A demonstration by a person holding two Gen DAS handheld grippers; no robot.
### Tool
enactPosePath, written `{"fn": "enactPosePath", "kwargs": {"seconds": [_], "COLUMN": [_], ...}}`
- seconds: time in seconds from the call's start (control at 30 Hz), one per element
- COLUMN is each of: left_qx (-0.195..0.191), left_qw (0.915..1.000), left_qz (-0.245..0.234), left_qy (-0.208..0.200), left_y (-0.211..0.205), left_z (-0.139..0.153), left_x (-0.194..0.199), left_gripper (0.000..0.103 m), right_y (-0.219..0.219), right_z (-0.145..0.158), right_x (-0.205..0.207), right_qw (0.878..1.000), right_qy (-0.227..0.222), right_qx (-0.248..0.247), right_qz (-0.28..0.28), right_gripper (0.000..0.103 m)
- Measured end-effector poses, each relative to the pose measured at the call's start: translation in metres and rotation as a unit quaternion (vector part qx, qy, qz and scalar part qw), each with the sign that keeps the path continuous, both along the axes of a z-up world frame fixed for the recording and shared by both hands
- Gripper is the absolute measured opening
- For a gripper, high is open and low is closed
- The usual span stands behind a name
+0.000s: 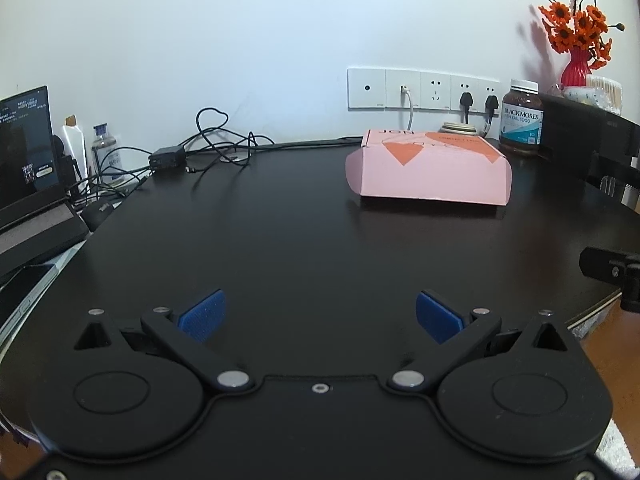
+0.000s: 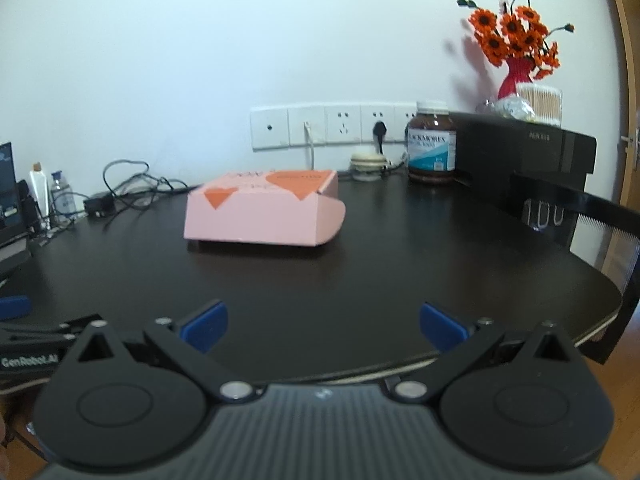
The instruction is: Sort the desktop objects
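A pink cardboard box (image 1: 432, 168) with orange triangles lies closed on the black desk (image 1: 280, 240), toward the back right in the left wrist view. The right wrist view shows the same pink box (image 2: 260, 212) ahead and left of centre. Behind it stands a brown supplement bottle (image 1: 521, 118), seen again as the bottle (image 2: 432, 144) in the right wrist view. My left gripper (image 1: 320, 316) hovers open over the bare desk, well short of the box, with nothing between its blue pads. My right gripper (image 2: 323, 326) is likewise open and holds nothing, near the desk's front edge.
A laptop (image 1: 24, 168), tangled cables (image 1: 200, 148) and small bottles (image 1: 106, 152) crowd the back left. A black appliance (image 2: 524, 160) with a red vase of orange flowers (image 2: 516, 48) sits at the right. Wall sockets (image 1: 424, 90) line the back. The left gripper's body (image 2: 28, 344) shows at the far left.
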State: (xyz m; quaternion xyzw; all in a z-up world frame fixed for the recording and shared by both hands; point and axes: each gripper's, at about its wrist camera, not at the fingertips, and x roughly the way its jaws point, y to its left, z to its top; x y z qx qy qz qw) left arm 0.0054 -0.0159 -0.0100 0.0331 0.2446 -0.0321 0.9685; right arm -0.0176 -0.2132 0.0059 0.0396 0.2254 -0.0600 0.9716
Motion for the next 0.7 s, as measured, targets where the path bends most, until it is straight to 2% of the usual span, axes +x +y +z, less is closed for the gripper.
{"fn": "enactPosePath", "kwargs": {"seconds": [0.23, 0.4, 0.7], "left_qx": [0.004, 0.002, 0.003], "left_qw": [1.0, 0.9999, 0.9999], "left_qz": [0.0, -0.001, 0.005], "left_qy": [0.004, 0.017, 0.013], "left_y": [-0.0007, -0.001, 0.0011], "left_z": [0.001, -0.0003, -0.0005], "left_x": [-0.0016, 0.0007, 0.0006], "left_gripper": [0.103, 0.103, 0.103], "right_y": [-0.0073, -0.0064, -0.0059], "right_z": [-0.0052, -0.0055, -0.0073], "right_x": [0.0029, 0.0006, 0.0035], "right_qw": [1.0, 1.0, 1.0], "right_qy": [0.019, 0.014, 0.022], "right_qx": [0.016, 0.011, 0.013], "right_qz": [-0.012, -0.013, -0.01], "right_gripper": [0.102, 0.102, 0.102]}}
